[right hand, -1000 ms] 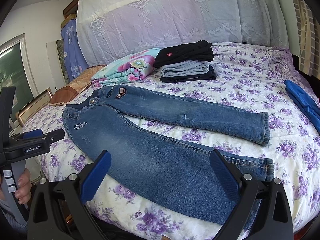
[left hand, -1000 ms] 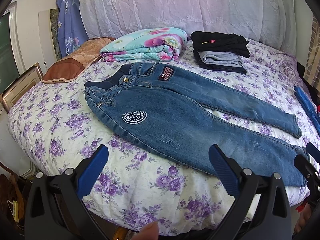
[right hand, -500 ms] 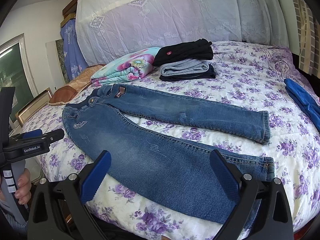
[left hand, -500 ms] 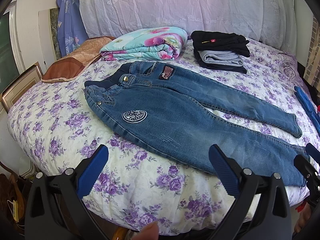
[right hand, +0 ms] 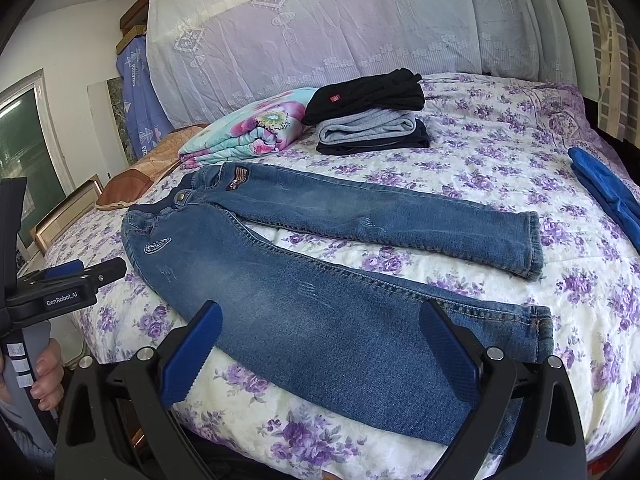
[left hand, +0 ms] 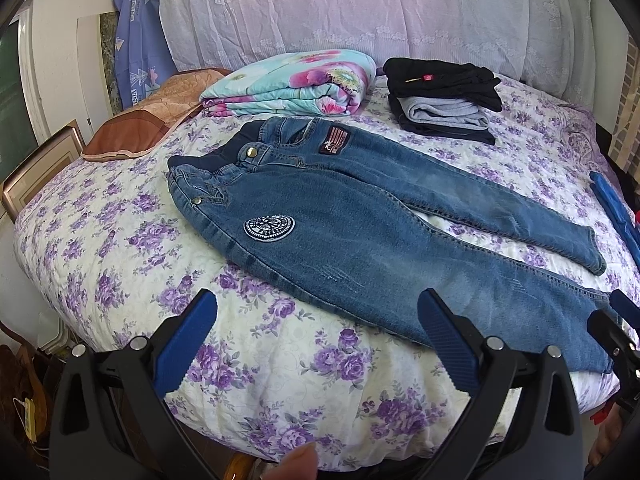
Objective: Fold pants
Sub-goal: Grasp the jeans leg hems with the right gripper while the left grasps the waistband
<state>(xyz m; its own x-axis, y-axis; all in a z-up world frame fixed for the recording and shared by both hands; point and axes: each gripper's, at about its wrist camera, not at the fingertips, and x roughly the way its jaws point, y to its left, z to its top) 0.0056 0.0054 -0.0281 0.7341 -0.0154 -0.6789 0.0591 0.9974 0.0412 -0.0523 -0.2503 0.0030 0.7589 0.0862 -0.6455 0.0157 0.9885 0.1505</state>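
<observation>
A pair of blue jeans [left hand: 360, 236] lies flat on the floral bedspread, waist to the left, both legs spread apart toward the right. It also shows in the right wrist view [right hand: 320, 280]. My left gripper [left hand: 320, 336] is open and empty, above the bed's near edge, in front of the near leg's thigh. My right gripper [right hand: 320, 344] is open and empty, over the lower part of the near leg. The left gripper also shows at the left of the right wrist view [right hand: 80, 276].
A folded floral blanket [left hand: 292, 84] and a stack of folded dark and grey clothes [left hand: 440, 100] lie at the back of the bed. A brown pillow [left hand: 152, 124] lies back left. A blue garment [right hand: 604, 188] lies at the right edge.
Both grippers have shifted only slightly; the view of the jeans is nearly the same. Nothing was taken hold of.
</observation>
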